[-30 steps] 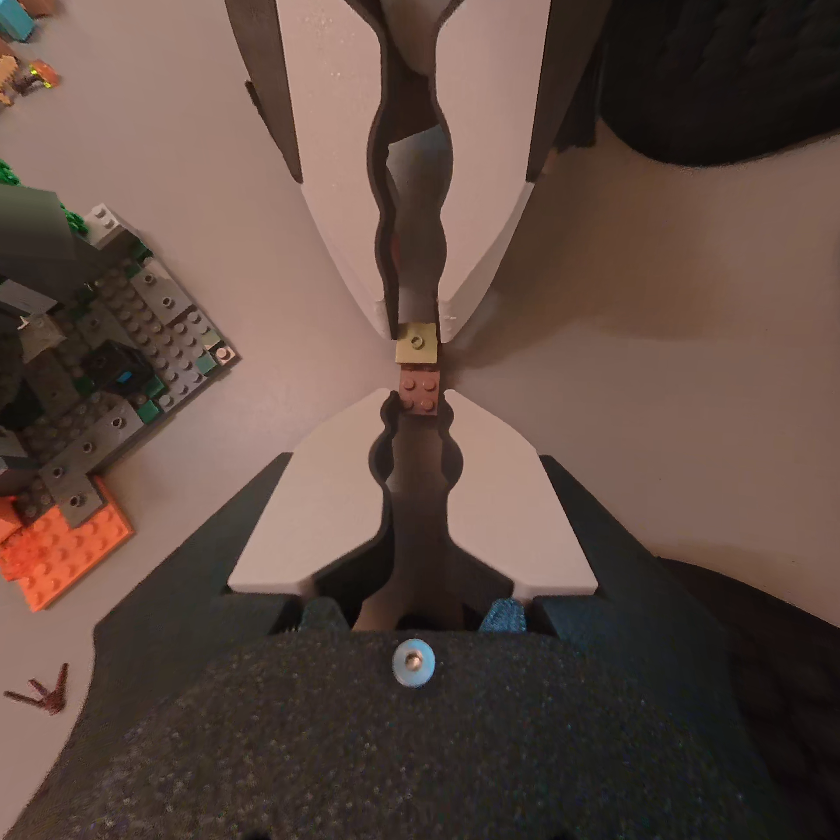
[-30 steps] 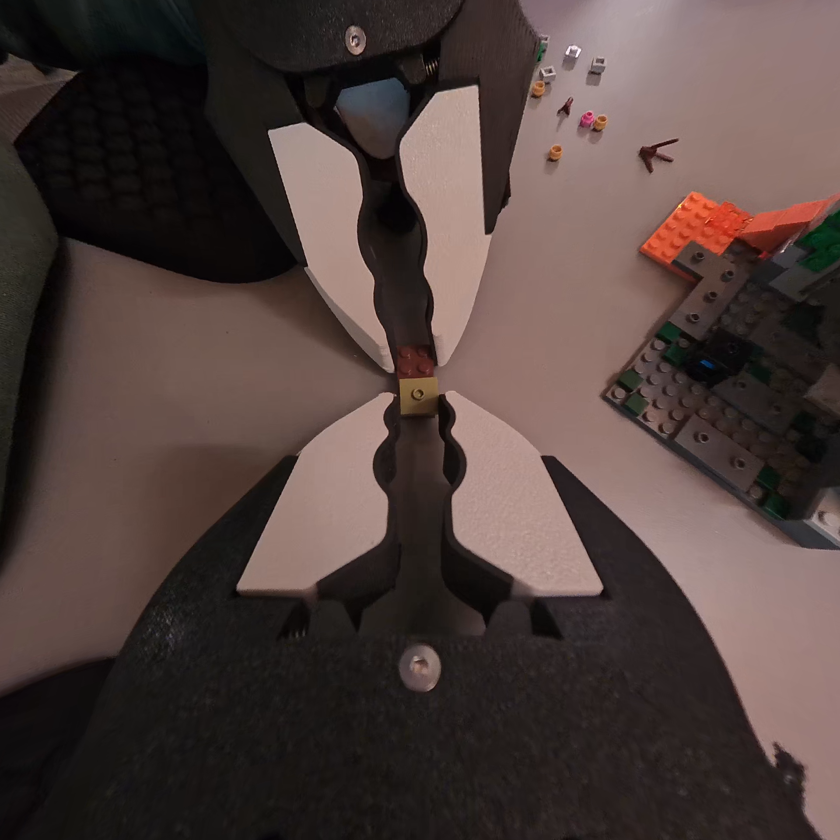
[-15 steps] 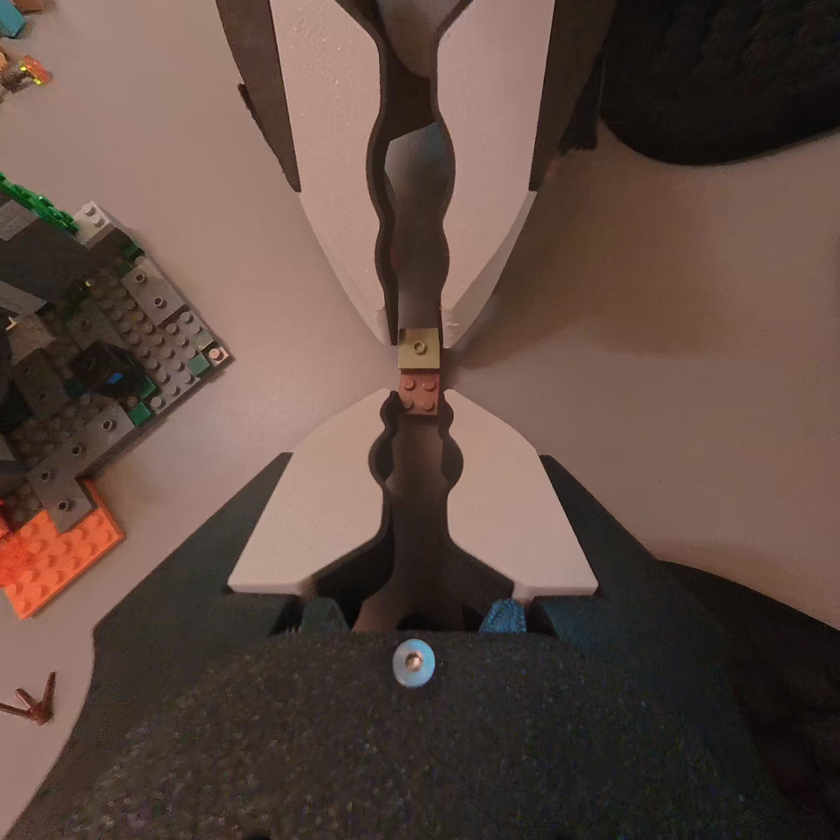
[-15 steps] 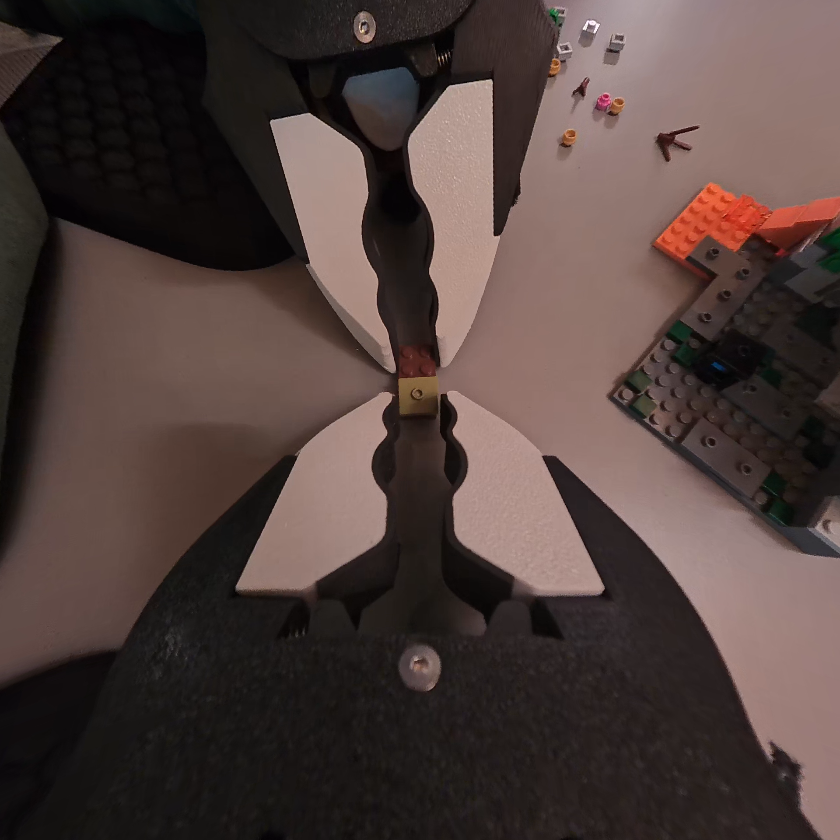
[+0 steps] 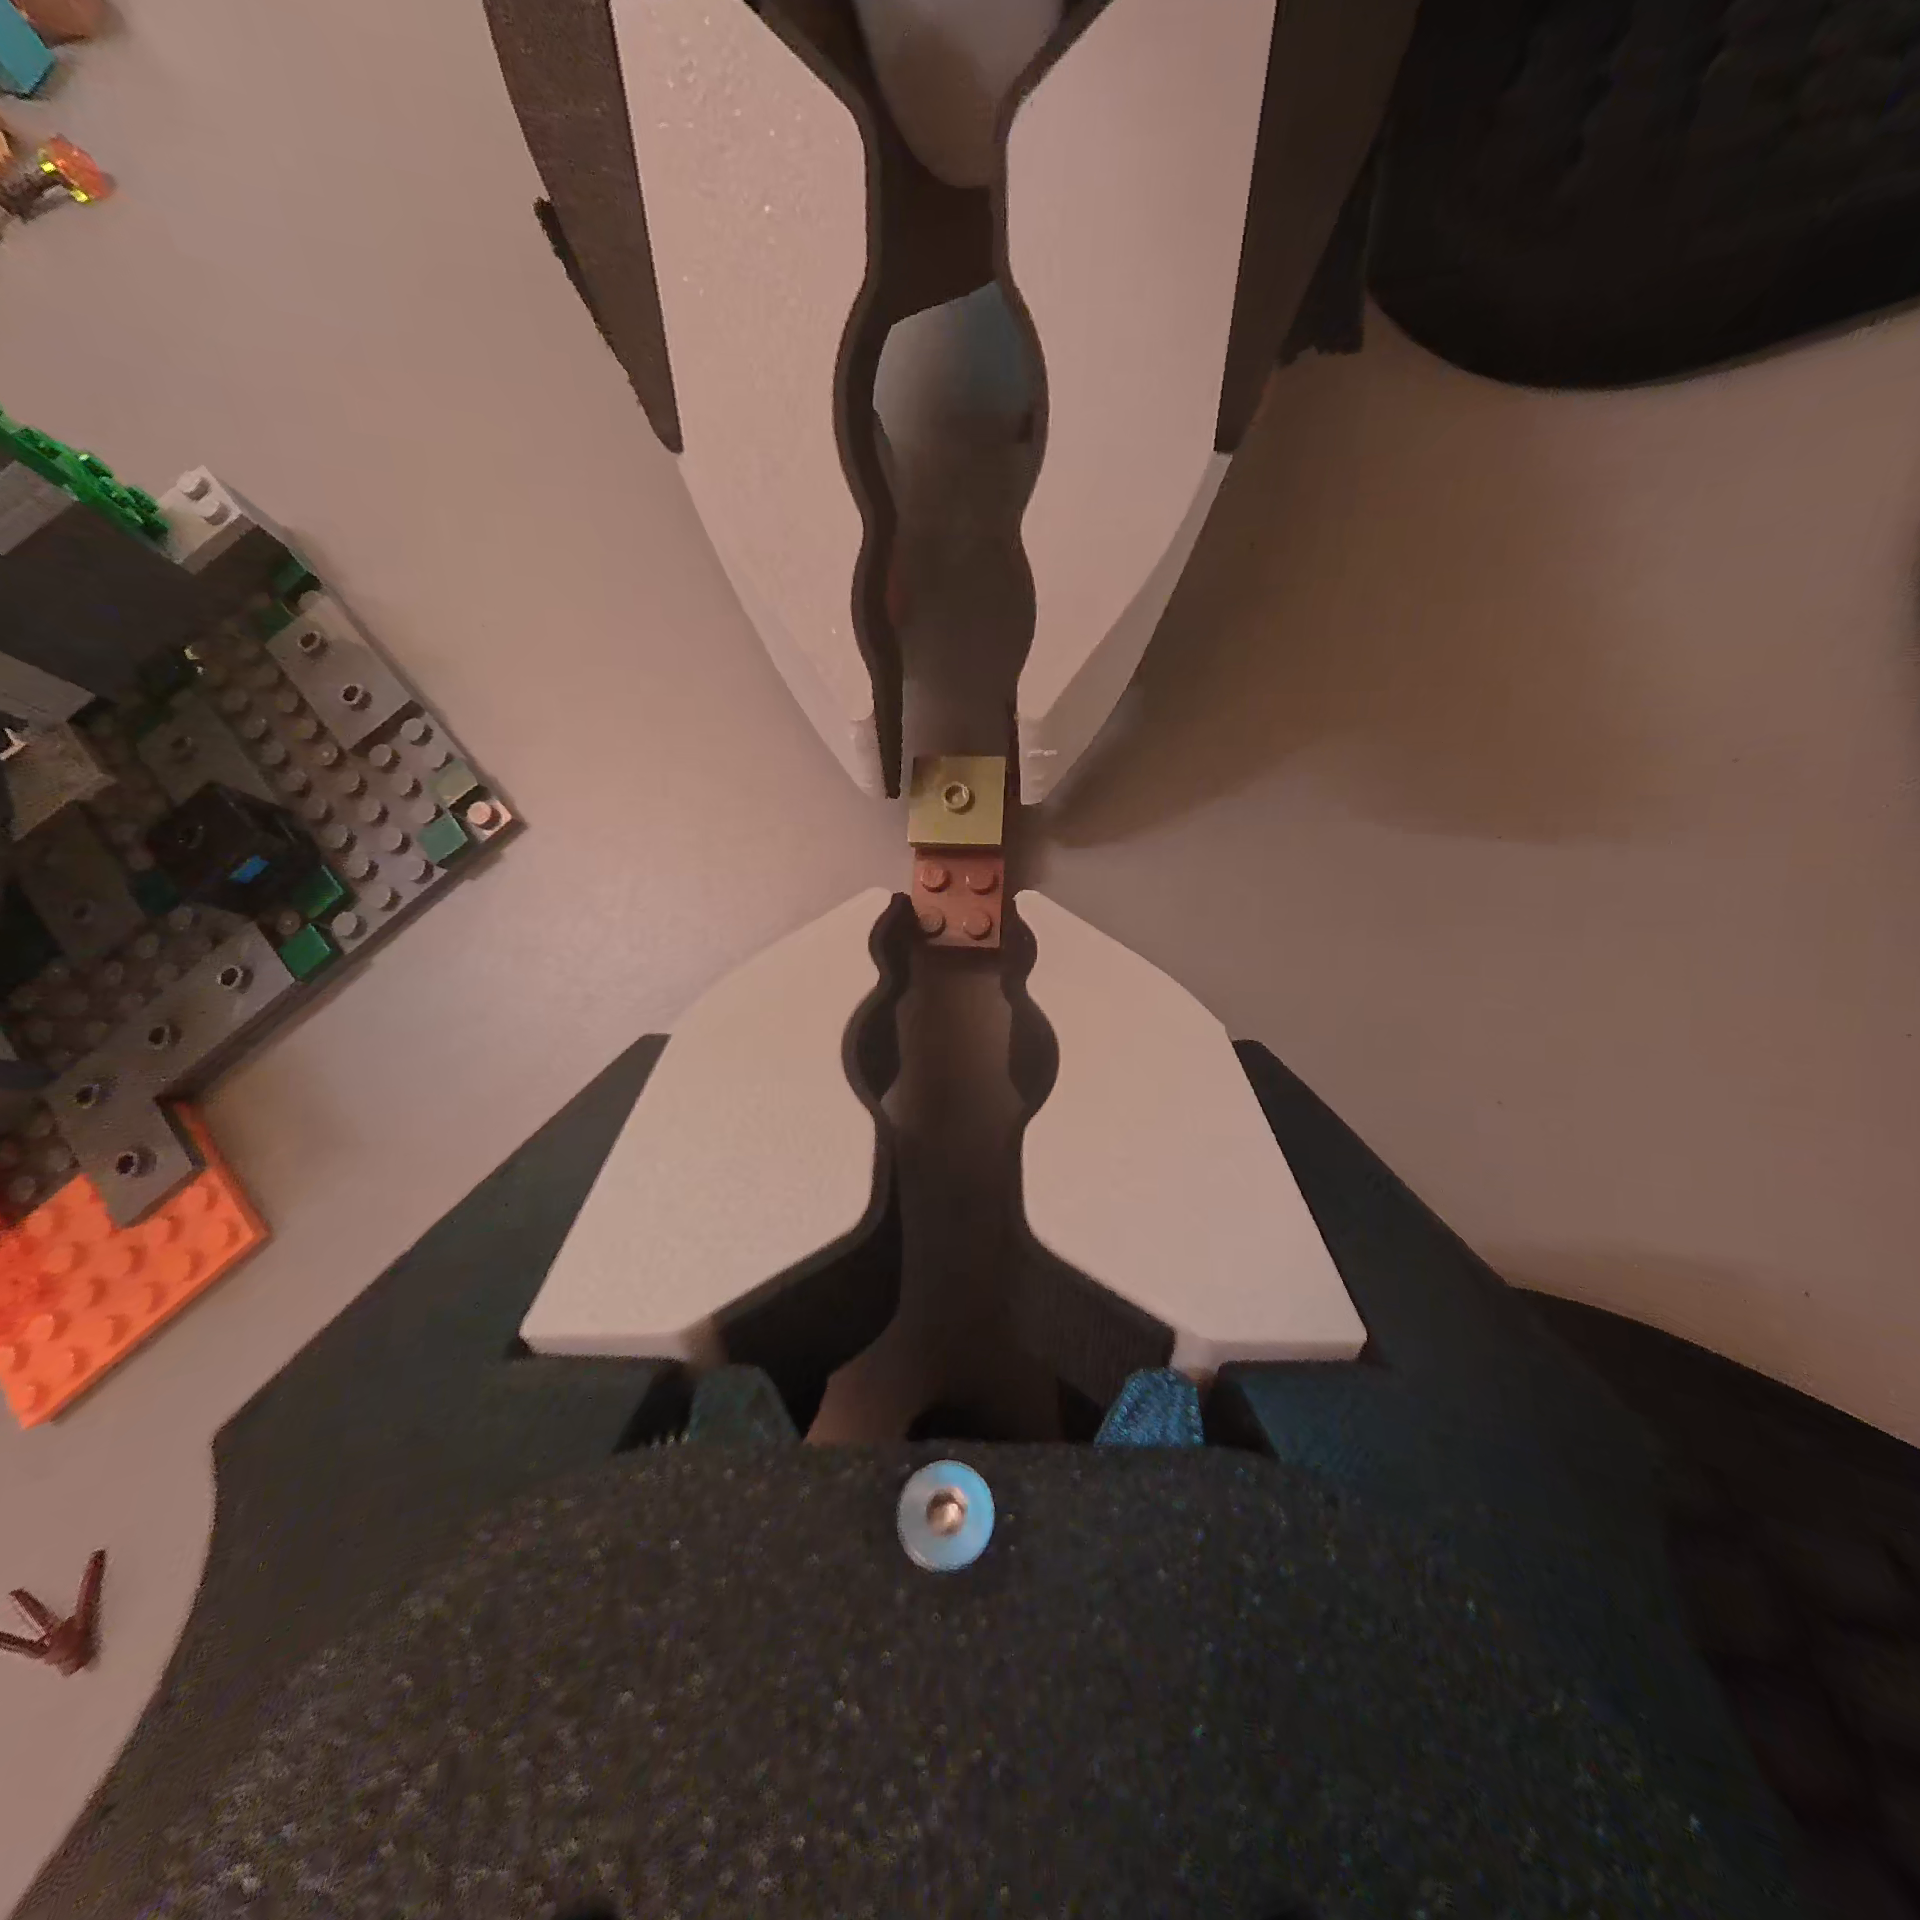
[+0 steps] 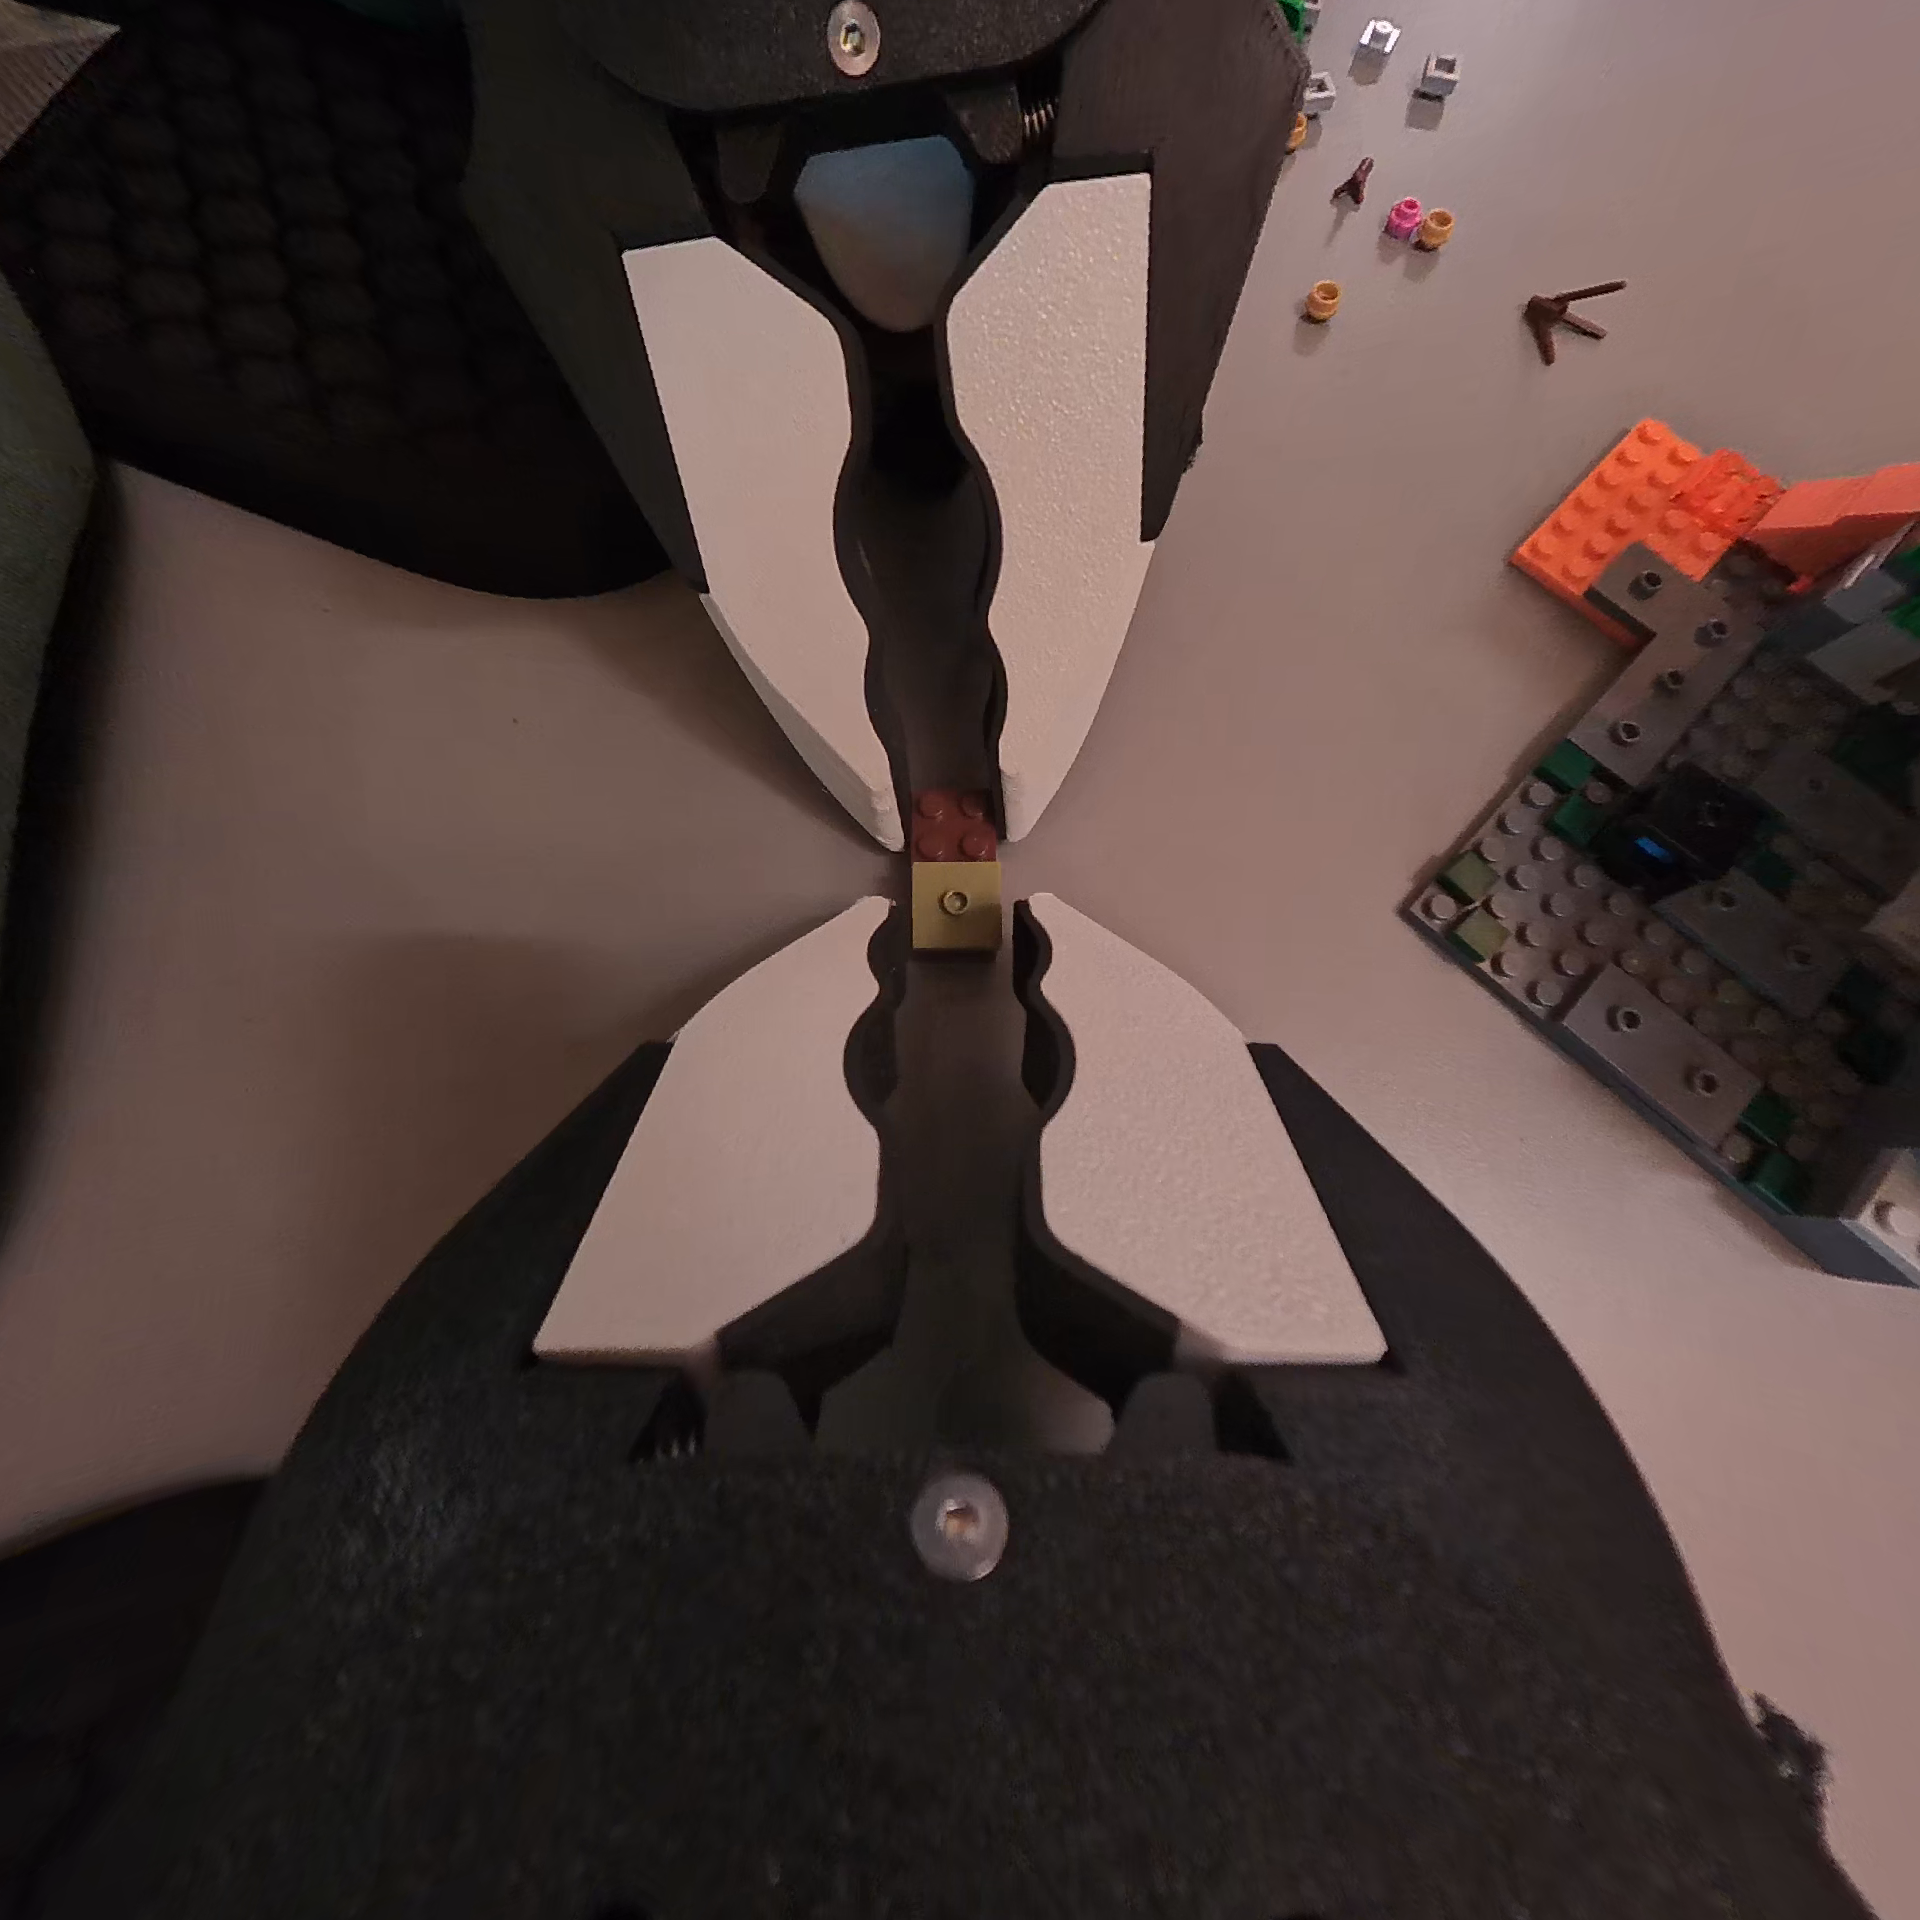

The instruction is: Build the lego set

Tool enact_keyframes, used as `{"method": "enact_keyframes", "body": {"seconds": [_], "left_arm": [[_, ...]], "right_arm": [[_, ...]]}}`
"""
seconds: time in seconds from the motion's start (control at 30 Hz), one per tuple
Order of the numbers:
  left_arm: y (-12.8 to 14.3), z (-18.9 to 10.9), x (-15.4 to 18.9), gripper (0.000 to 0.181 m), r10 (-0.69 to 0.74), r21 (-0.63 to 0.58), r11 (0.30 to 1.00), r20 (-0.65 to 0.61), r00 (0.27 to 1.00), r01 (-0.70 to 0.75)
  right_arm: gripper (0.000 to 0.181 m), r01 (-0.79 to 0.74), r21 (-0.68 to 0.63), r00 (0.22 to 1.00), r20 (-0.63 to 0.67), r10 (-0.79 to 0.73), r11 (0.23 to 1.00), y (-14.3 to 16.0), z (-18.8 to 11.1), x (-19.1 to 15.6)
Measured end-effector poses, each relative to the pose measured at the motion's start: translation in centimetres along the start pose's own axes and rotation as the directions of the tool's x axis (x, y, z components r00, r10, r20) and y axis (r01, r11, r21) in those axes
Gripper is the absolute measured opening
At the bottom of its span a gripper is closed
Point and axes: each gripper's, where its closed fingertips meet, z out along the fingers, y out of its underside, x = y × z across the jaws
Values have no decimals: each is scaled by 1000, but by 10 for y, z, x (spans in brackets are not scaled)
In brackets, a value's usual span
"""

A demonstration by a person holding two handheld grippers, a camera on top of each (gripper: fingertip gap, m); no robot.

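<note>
Lego build (image 5: 218, 914) was seen partly assembled beside the meeting grippers; left gripper (image 5: 958, 920) clamped a brown plate (image 5: 960, 902), right gripper (image 6: 954, 914) an olive plate (image 6: 954, 906), edges touching, unjoined

Bare table (image 6: 1299, 727) lies open between the lego build (image 6: 1704, 904) and the two grippers meeting tip to tip. Beyond the build's orange plate (image 6: 1621, 509), loose small pieces (image 6: 1418, 220) and a brown twig piece (image 6: 1569, 317) dot the surface. Opposite the build, a dark cushion (image 6: 270, 291) borders the table.
</note>
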Motion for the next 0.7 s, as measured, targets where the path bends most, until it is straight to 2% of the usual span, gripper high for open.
{"method": "enact_keyframes", "body": {"seconds": [0.27, 0.43, 0.6, 0.7], "left_arm": [[0, 0, 0, 16, -5, 8, 1000, -4, 1000, 5], [-1, -1, 0, 16, -18, 25, 1000, -14, 1000, 19], [-7, -7, 1, 16, -14, 38, 999, -39, 999, 16], [-16, -16, 0, 16, -7, 51, 999, -55, 998, 9]], "right_arm": [[24, 13, 7, 1000, 8, -13, 1000, -2, -3, -3], [31, 39, 105, 999, -7, -39, 994, -13, -16, -4], [37, 203, 138, 976, -113, -189, 969, -11, -28, -9], [39, 381, 98, 906, -238, -350, 919, -13, -34, -11]]}}
